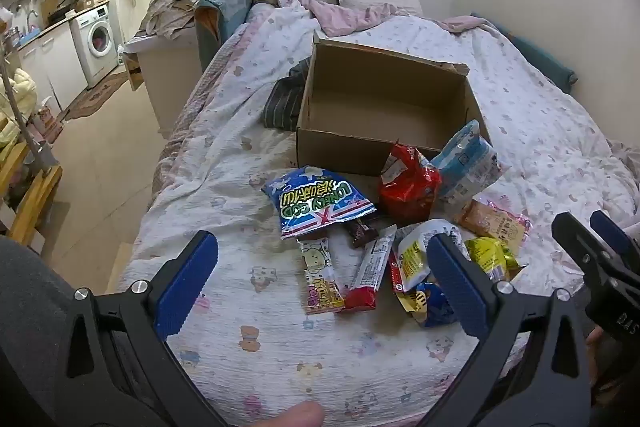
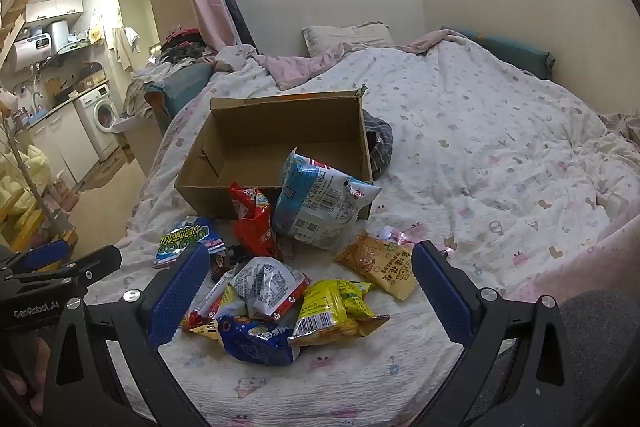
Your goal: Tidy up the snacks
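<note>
An open, empty cardboard box (image 1: 340, 147) (image 2: 208, 195) sits on the bed. Snacks lie in a loose pile before it: a blue chip bag (image 1: 316, 201) (image 2: 188, 239), a red bag (image 1: 408, 183) (image 2: 256, 223) and a pale blue bag (image 1: 468, 163) (image 2: 324, 203) leaning on the box, an orange packet (image 1: 492, 223) (image 2: 380, 263), a yellow packet (image 1: 488, 255) (image 2: 336, 307), a dark blue packet (image 2: 252, 339) and two bars (image 1: 370, 275). My left gripper (image 1: 324, 279) hovers open over the bars. My right gripper (image 2: 312, 293) hovers open over the pile's near side. Neither holds anything.
A floral quilt (image 1: 540, 131) covers the bed. A dark striped cloth (image 1: 284, 99) (image 2: 378, 143) lies beside the box. The bed's left edge drops to the floor (image 1: 104, 155). Pillows (image 2: 348, 35) lie at the far end by the wall.
</note>
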The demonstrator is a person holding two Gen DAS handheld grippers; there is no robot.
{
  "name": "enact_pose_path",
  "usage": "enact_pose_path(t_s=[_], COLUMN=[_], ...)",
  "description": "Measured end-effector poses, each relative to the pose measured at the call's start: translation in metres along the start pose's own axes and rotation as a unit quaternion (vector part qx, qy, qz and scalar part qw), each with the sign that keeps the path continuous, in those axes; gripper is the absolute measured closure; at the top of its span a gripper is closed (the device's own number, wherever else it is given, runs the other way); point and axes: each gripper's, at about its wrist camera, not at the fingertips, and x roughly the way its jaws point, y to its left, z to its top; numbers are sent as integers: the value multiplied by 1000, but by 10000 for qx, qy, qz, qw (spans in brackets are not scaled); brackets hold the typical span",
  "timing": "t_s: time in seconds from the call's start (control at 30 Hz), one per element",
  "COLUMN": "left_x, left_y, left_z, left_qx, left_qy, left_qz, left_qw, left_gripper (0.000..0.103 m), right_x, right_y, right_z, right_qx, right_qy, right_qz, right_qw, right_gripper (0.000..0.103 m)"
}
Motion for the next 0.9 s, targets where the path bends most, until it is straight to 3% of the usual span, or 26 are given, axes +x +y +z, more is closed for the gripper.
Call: enact_pose_path(t_s=[0.9], left_x=[-1], left_y=[8], left_z=[-5], left_qx=[-69], left_qy=[14], left_qz=[36], left_qw=[10000], left_gripper=[0], right_x=[-4], right_y=[-1], right_z=[0], right_qx=[-5], right_qy=[-62], right_qz=[-2], right_qw=[10000], right_gripper=[0])
